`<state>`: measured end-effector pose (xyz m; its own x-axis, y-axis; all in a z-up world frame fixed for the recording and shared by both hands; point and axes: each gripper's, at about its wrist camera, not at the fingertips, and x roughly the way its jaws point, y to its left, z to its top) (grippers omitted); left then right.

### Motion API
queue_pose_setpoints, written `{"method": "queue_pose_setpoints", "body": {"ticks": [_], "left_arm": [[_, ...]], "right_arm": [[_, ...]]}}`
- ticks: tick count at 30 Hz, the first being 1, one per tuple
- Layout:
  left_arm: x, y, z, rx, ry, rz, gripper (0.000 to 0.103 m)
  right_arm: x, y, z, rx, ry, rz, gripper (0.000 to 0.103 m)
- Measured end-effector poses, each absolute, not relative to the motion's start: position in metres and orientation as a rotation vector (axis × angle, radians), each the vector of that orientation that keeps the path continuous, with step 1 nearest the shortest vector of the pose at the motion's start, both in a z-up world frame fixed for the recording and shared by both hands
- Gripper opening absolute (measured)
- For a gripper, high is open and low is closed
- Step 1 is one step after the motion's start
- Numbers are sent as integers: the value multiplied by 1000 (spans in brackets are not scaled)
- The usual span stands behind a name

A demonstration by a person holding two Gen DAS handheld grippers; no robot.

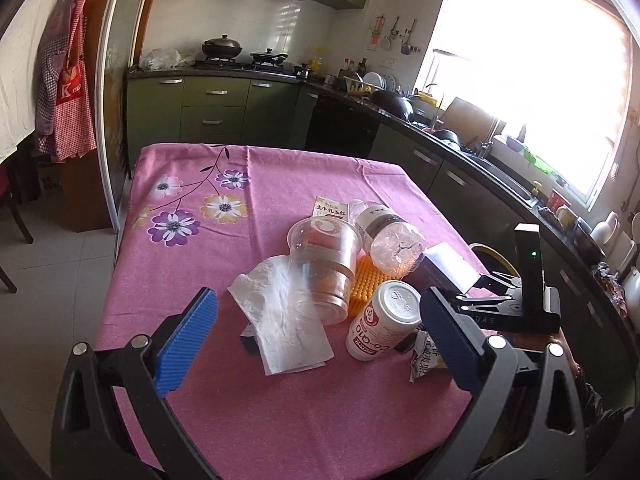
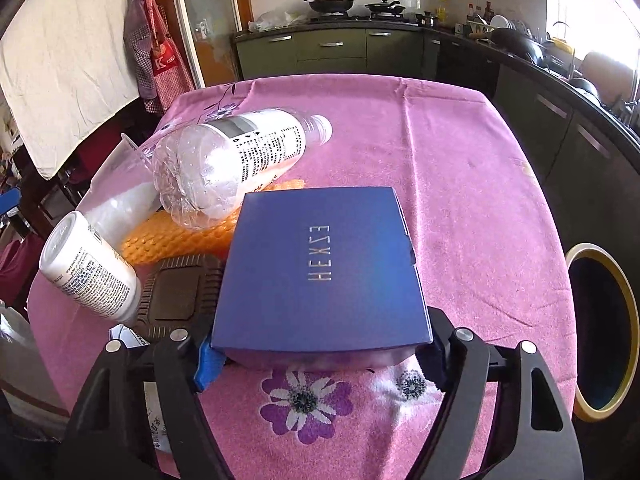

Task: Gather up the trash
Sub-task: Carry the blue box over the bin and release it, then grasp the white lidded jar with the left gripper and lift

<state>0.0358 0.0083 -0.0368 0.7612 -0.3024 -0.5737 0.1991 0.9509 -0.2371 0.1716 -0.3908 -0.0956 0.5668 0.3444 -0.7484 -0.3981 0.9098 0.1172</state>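
Blue pads of the right gripper [image 2: 320, 354] sit at either side of a blue box's [image 2: 320, 268] near end, jaws wide around it; whether they press it I cannot tell. The left gripper [image 1: 316, 340] stands open above a crumpled tissue [image 1: 280, 316], nothing between its jaws. Beyond lie a white canister [image 1: 382, 322] on its side, a clear cup [image 1: 326, 264], a clear bottle [image 1: 390, 236], an orange mat [image 1: 366, 282] and a sachet [image 1: 330, 209], all on a pink cloth [image 1: 240, 400]. A bin [image 2: 604, 338] stands beside the table.

Black tongs [image 1: 316, 336], blue ribbed pads [image 1: 188, 344]
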Motion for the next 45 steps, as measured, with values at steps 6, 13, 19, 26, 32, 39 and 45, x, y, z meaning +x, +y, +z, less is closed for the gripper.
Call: {"method": "queue_pose_setpoints", "body": {"ticks": [6,13,19,26,32,39,45], "left_arm": [[31,3,-33,-147,642,-276,96],[26,-4,-29,-132,630,-296,96],[26,-15,-33,-122,642,-314,96],[29,-31,-34,-102,660,-317,96],[34,-45,-38,-83,682,-335,96],[41,-60,-48,-58,721,-363,96],[47,-66,-59,-63,746,-380,96]], "right_arm": [[157,-415,-73,19,835,451,75],[140,-505,-21,93,729,255,76],[174,-615,-44,140,816,-42,76],[213,-679,-110,192,948,-169,76],[223,-698,-126,232,953,-199,77],[185,-675,-88,182,848,-189,83],[157,-663,-58,232,775,-137,85]]}}
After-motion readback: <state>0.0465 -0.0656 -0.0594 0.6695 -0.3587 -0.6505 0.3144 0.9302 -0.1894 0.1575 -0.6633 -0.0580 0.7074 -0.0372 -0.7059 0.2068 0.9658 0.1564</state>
